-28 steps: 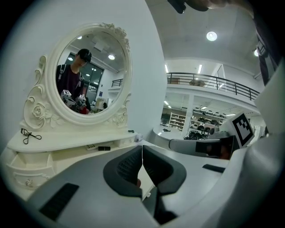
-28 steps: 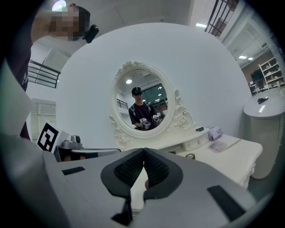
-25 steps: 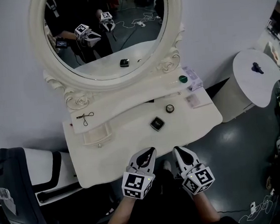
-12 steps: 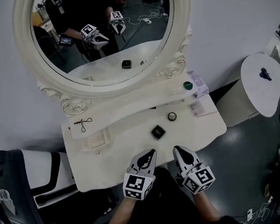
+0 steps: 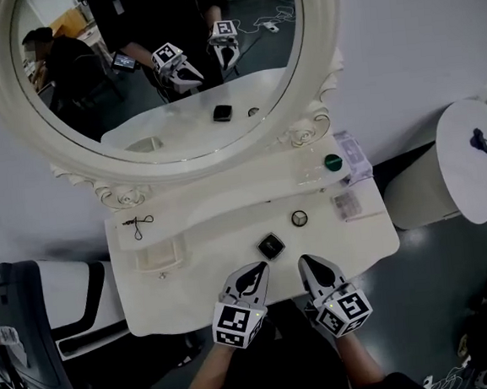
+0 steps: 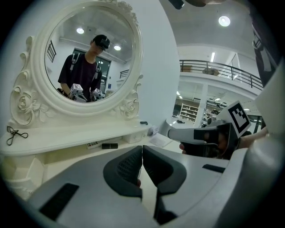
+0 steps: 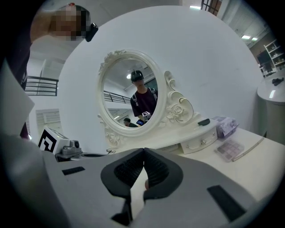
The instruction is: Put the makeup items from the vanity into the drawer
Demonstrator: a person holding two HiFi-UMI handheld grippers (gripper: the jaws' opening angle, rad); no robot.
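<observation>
Nothing is stowed yet: one black compact (image 5: 271, 246), one round case (image 5: 299, 218) and one palette (image 5: 346, 205) lie on the vanity top (image 5: 192, 287), and one green-lidded jar (image 5: 332, 162) sits on its shelf. The single small drawer (image 5: 160, 256) is at left. Both claws, the left gripper (image 5: 257, 269) and the right gripper (image 5: 305, 261), are pinched closed and empty.

Both grippers at desk front edge, jaws together

Left gripper (image 5: 254, 270) and right gripper (image 5: 307, 263) sit side by side over the near edge of the white desk (image 5: 208, 273). Black square compact (image 5: 271, 246) lies just beyond them, small round item (image 5: 299, 218) behind it, palette (image 5: 345, 205) to the right. Green-lidded jar (image 5: 333, 162) on the upper shelf. Pulled-out drawer (image 5: 160, 256) at left. Oval mirror (image 5: 156, 61) behind.
</observation>
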